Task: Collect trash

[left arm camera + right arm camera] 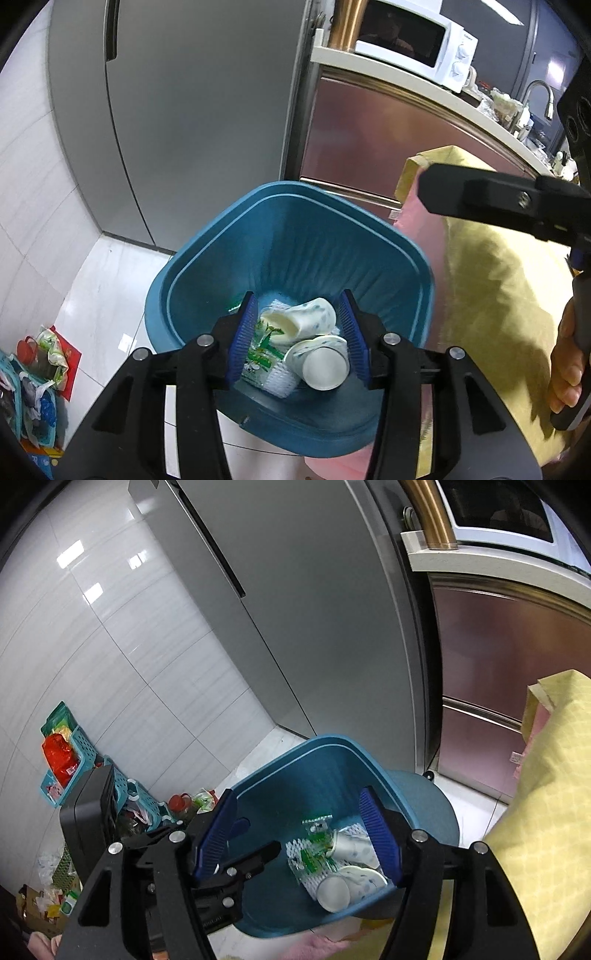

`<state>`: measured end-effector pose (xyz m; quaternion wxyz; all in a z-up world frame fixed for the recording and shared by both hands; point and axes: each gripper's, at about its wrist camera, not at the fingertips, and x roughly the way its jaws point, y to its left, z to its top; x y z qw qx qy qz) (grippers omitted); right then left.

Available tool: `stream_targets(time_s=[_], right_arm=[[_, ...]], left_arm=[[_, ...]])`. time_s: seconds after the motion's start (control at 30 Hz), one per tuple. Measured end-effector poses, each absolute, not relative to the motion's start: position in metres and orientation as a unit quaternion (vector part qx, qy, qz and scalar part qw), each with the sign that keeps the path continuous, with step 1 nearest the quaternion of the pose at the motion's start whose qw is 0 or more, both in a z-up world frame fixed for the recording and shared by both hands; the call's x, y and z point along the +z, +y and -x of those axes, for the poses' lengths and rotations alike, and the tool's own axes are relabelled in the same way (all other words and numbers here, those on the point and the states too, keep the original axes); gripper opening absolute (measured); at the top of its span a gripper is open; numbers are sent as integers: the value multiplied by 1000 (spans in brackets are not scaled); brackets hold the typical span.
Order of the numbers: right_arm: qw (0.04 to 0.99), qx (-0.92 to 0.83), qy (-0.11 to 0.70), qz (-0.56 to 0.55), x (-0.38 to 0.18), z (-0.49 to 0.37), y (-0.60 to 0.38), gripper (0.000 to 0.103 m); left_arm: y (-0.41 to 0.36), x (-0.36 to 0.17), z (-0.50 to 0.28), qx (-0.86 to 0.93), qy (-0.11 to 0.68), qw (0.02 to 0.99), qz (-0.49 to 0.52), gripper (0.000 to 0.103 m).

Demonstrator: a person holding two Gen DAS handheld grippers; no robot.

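Trash already lies at the bottom of the blue bin [291,258]: in the left wrist view, two crushed paper cups [321,354], a green-printed wrapper [264,350] and white foam netting [279,382] sit in a heap on its floor. The left gripper [297,341] hangs over the bin mouth with its blue pads apart and nothing pressed between them; the trash seen through the gap lies far below, so the jaws look emptied, placed there to drop straight in. At far right the right gripper [480,201] reaches in above the rim, a hand [565,362] on its handle, beside a yellow cloth [498,302].

From the right wrist, the same bin [325,771] stands by the grey refrigerator [303,609], the cups [343,882] and wrapper [314,849] inside. The right gripper [299,843] is wide open and empty over the opening, the left gripper [236,871] just beside it. Teal baskets [79,760] of clutter stand at the left wall.
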<state>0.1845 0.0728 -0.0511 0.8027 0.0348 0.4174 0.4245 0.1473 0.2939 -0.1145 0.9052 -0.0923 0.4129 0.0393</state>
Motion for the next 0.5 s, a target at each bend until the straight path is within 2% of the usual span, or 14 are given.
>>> stream_targets(time_s=[0.2, 0.37, 0.5], right_arm=[[809, 430, 399, -40, -36, -166, 44, 66], [822, 427, 375, -34, -22, -143, 10, 66], [837, 410, 362, -40, -16, -127, -26, 66]], left_arm=[[272, -95, -135, 12, 386, 919, 84, 49], [242, -72, -121, -34, 353, 932, 69, 58], [206, -58, -109, -87, 333, 937, 56, 60]])
